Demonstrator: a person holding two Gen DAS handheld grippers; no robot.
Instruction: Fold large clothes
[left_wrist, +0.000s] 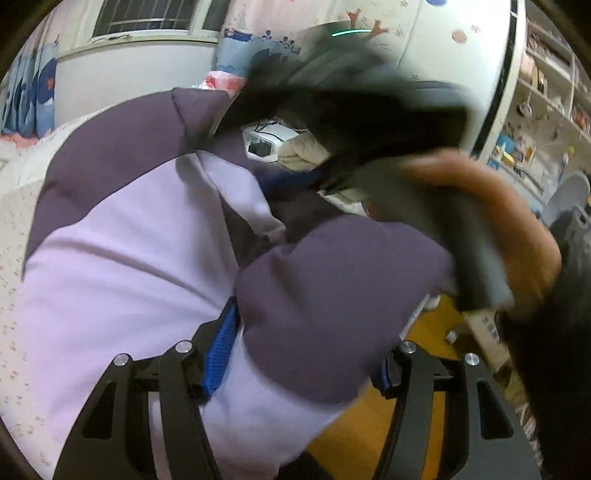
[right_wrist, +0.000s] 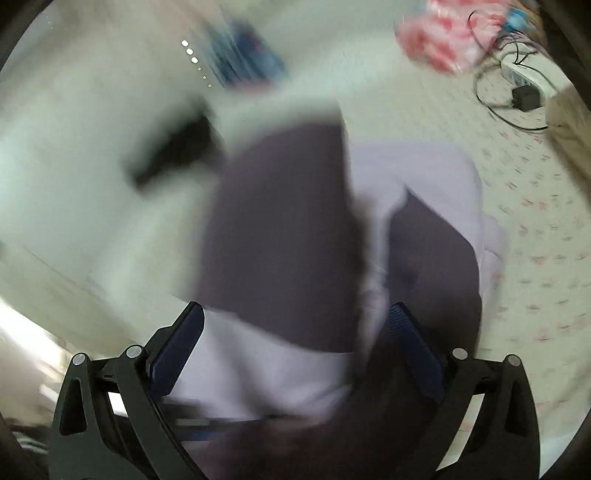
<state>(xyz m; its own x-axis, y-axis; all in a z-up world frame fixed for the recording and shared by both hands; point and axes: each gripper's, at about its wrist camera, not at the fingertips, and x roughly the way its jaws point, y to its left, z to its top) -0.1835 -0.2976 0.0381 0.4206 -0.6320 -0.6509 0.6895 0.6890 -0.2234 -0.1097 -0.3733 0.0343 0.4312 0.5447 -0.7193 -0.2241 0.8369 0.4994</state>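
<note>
A padded garment in lilac and dark purple (left_wrist: 129, 277) lies bunched on the bed and fills the gap between the blue pads of my left gripper (left_wrist: 306, 343), which is shut on it. In the left wrist view a person's hand (left_wrist: 498, 221) carries the right gripper as a dark blur above the garment's far fold. In the blurred right wrist view the same garment (right_wrist: 280, 240) spans between the pads of my right gripper (right_wrist: 295, 310) and hangs from them. Its jaws stand wide around the thick cloth.
The bed has a pale floral sheet (right_wrist: 535, 221). A white power strip with a black plug and cables (right_wrist: 524, 92) lies on it beside a pink patterned bag (right_wrist: 443, 40). Yellow wooden floor (left_wrist: 436, 343) shows past the bed's edge. Cluttered shelves (left_wrist: 546, 92) stand at the right.
</note>
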